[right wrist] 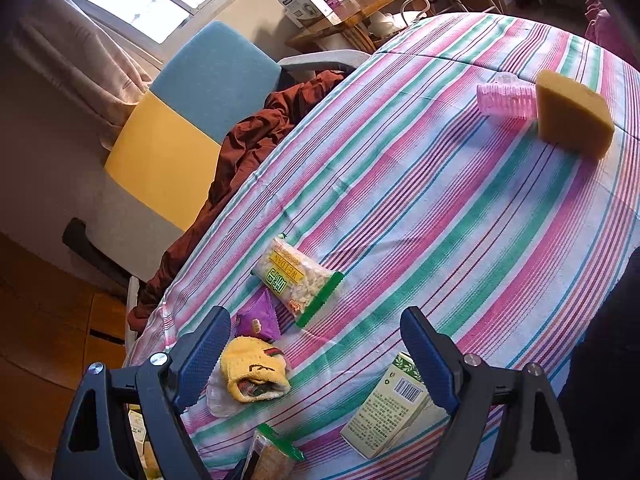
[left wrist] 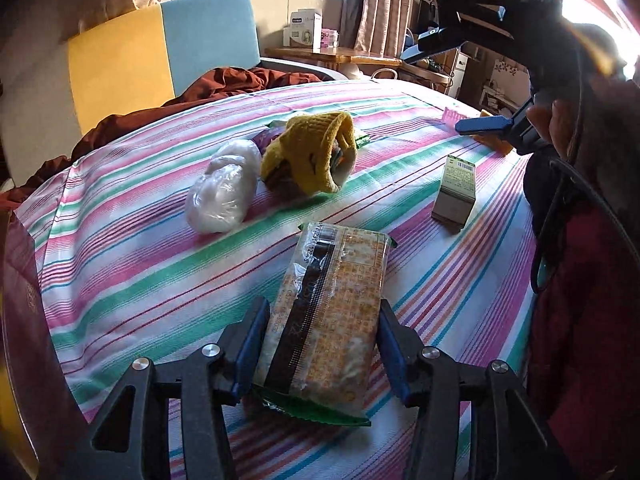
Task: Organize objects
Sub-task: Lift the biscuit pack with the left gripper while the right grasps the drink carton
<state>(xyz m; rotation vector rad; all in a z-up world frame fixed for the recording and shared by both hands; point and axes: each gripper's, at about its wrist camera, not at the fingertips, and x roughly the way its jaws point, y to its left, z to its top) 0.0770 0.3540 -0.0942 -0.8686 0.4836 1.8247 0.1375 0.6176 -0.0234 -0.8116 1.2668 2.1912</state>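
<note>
The left gripper (left wrist: 320, 340) pinched the long snack packet (left wrist: 328, 320) by its sides, at the near edge of the striped bed (left wrist: 140, 240). Beyond it lay a white plastic bag (left wrist: 224, 196), a yellow knitted sock (left wrist: 312, 156) and, to the right, a green carton (left wrist: 454, 192). The right gripper (right wrist: 316, 356) hung spread and empty above the carton.
</note>
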